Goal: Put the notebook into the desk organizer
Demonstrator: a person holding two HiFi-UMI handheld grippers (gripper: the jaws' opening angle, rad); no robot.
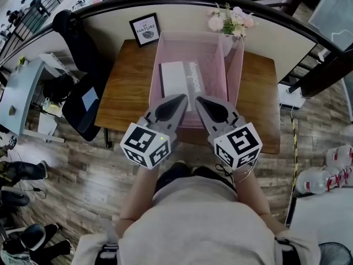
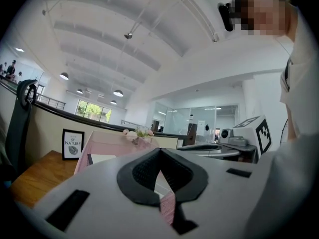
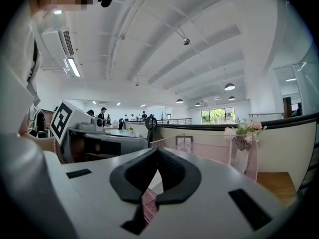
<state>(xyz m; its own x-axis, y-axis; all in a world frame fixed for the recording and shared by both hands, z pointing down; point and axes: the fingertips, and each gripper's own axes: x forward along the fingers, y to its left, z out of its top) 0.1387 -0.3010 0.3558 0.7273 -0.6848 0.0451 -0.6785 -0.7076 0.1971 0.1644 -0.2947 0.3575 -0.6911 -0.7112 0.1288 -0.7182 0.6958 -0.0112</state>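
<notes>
A pink mesh desk organizer (image 1: 231,70) stands on the wooden desk (image 1: 124,93). The notebook (image 1: 175,77), white with a grey lettered cover, lies flat inside it. My left gripper (image 1: 185,98) and right gripper (image 1: 198,100) hover side by side over the organizer's near edge, tips almost touching each other. Both are shut with nothing held. In the left gripper view the left gripper (image 2: 159,152) points level at the organizer (image 2: 107,144). The right gripper view shows the right gripper (image 3: 157,151) before the pink mesh wall (image 3: 204,151).
A framed sign (image 1: 145,30) and a small vase of flowers (image 1: 230,20) stand at the desk's back edge against a curved partition. A black office chair (image 1: 83,93) sits left of the desk. Water bottles (image 1: 331,170) lie on the floor at right.
</notes>
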